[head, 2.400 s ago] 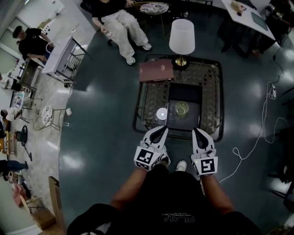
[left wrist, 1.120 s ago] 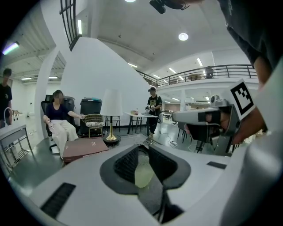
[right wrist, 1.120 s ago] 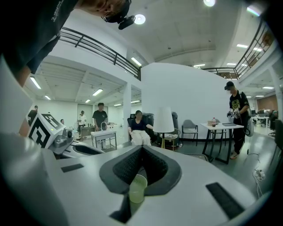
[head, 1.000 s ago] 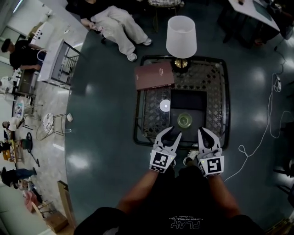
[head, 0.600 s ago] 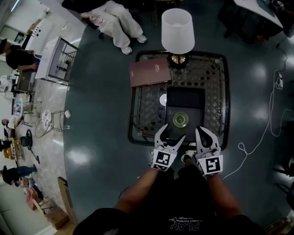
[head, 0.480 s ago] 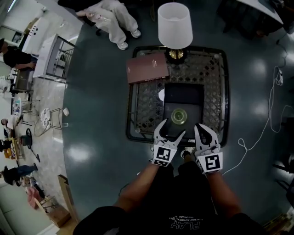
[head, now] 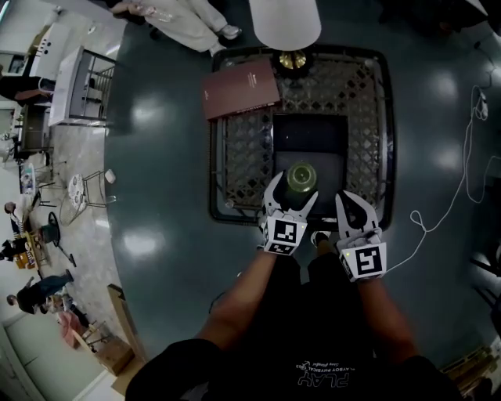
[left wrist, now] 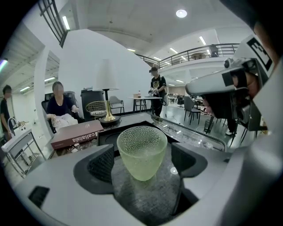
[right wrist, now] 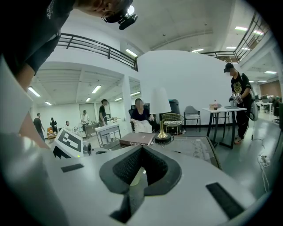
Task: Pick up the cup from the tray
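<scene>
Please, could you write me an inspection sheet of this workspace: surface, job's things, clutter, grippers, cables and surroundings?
Surface: glass-topped table.
Job's things: green cup upright on the black tray.
Clutter: book and lamp at the table's far end.
Grippers: left gripper open, its jaws have just been opening, cup between them, not touched; right gripper shut, empty.
Cables: white cable on the floor, right of the table.
Surroundings: seated person and standing person beyond the table.
</scene>
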Demonstrator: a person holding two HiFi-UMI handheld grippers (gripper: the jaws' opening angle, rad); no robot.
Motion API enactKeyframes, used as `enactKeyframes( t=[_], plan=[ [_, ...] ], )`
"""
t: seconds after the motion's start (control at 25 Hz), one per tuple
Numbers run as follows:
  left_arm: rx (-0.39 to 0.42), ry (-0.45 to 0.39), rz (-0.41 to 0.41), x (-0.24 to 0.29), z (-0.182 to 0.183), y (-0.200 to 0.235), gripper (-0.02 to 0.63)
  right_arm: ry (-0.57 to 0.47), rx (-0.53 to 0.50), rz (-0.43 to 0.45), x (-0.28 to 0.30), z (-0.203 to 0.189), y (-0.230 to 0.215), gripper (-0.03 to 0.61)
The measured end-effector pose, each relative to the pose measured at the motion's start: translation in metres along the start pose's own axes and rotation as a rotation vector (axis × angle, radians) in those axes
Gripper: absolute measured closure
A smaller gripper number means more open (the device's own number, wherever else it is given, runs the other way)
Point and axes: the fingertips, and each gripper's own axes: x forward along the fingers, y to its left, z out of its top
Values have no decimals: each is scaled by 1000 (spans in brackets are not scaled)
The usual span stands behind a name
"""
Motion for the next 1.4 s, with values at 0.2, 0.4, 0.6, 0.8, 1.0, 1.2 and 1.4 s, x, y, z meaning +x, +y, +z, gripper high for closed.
enactKeyframes(
  t=[0.2, 0.4, 0.6, 0.8, 1.0, 1.2, 1.4],
  plan=[
    [16, 17, -8, 19, -2, 2, 218, 2, -4, -24, -3, -2, -20, 568],
    [14, 27, -11, 31, -2, 4, 218, 5, 13, -30, -6, -8, -29, 568],
    [23, 31, -20, 38, -5, 4, 219, 17, 15, -18, -5, -14, -27, 568],
    [40, 22, -29, 42, -4, 5, 221, 34, 8, -18, -4, -13, -26, 568],
    [40, 21, -39, 42, -4, 4, 221, 32, 17, -22, -9, -14, -25, 568],
    [36, 3, -39, 37, 5, 7, 221, 27, 6, -18, -12, -13, -23, 568],
    [13, -41, -22, 22, 26, 14, 221, 19, -5, -14, -15, -10, -17, 568]
  ],
)
